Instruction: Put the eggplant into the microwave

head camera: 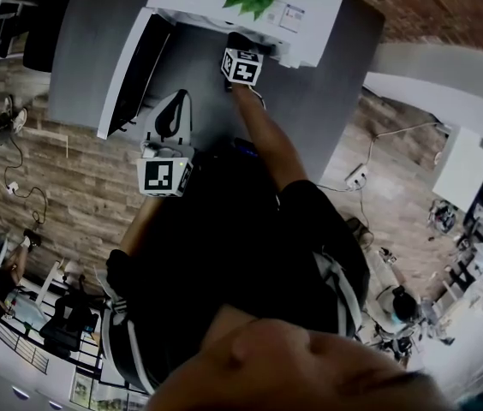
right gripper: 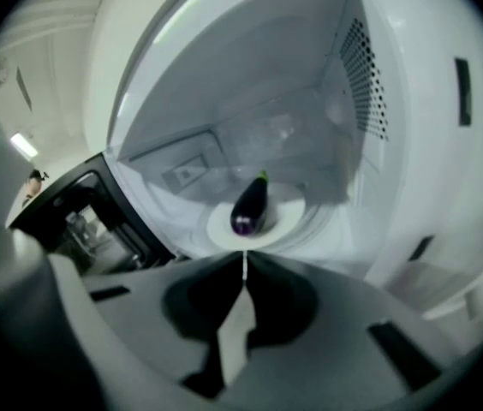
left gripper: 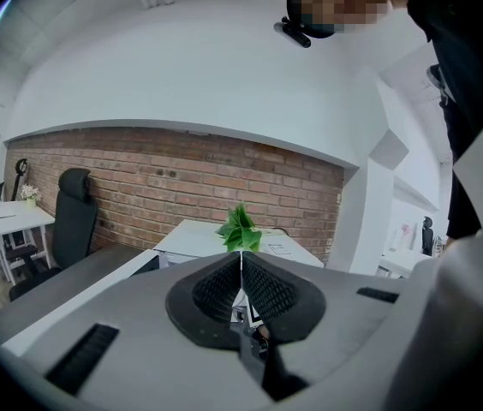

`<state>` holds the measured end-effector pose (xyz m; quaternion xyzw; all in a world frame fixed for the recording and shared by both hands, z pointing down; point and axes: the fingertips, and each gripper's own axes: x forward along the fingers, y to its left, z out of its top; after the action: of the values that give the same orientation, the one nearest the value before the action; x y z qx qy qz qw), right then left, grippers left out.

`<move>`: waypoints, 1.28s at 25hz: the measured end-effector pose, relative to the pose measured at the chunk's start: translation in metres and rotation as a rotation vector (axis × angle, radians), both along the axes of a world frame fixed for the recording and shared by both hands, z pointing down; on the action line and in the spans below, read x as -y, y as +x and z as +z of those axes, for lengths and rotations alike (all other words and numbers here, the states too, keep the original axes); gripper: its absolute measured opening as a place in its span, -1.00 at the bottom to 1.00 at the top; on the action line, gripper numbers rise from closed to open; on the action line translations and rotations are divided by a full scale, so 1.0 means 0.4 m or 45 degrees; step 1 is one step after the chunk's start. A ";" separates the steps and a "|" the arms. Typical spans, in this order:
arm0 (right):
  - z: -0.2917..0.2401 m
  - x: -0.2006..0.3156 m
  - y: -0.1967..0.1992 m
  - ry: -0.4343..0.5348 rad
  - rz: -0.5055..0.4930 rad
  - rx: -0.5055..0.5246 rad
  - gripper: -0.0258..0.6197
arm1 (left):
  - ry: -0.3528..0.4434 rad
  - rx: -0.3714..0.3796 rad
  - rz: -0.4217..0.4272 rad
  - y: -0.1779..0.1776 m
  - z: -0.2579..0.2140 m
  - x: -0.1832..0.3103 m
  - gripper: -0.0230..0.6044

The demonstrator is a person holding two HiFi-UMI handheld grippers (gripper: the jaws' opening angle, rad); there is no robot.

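Left tongs (left gripper: 241,255) pressed together, empty, well short of microwave (left gripper: 193,235). Right tongs (right gripper: 244,257) closed, empty, at cavity mouth. Eggplant (right gripper: 250,205) just ahead of them on plate (right gripper: 291,205). I judge risk: forward nudge rolls it off; sideways swing clips open door (right gripper: 79,217) at their left.

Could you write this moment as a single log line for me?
eggplant: on plate in microwave | door: open | right tool: shut, empty, at microwave mouth | left tool: shut, empty
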<state>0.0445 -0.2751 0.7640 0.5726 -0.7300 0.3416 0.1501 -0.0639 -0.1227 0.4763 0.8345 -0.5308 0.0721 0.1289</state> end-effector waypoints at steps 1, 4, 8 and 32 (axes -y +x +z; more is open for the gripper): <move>-0.004 -0.004 0.002 0.001 -0.001 0.005 -0.81 | 0.000 -0.003 -0.001 0.007 -0.004 -0.001 -0.79; -0.019 -0.020 0.010 0.005 0.003 0.043 -0.81 | 0.013 -0.019 0.014 0.031 -0.016 -0.010 -0.79; -0.036 -0.044 0.004 0.015 -0.006 0.077 -0.81 | 0.027 -0.025 0.016 0.039 -0.014 -0.027 -0.79; -0.251 -0.258 0.050 0.129 0.254 0.073 -0.81 | 0.163 -0.073 0.316 -0.036 -0.076 -0.015 -0.79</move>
<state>0.0643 -0.1719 0.6638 0.6393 -0.6896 0.3339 0.0652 -0.0785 -0.1169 0.4459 0.9020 -0.4231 0.0295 0.0808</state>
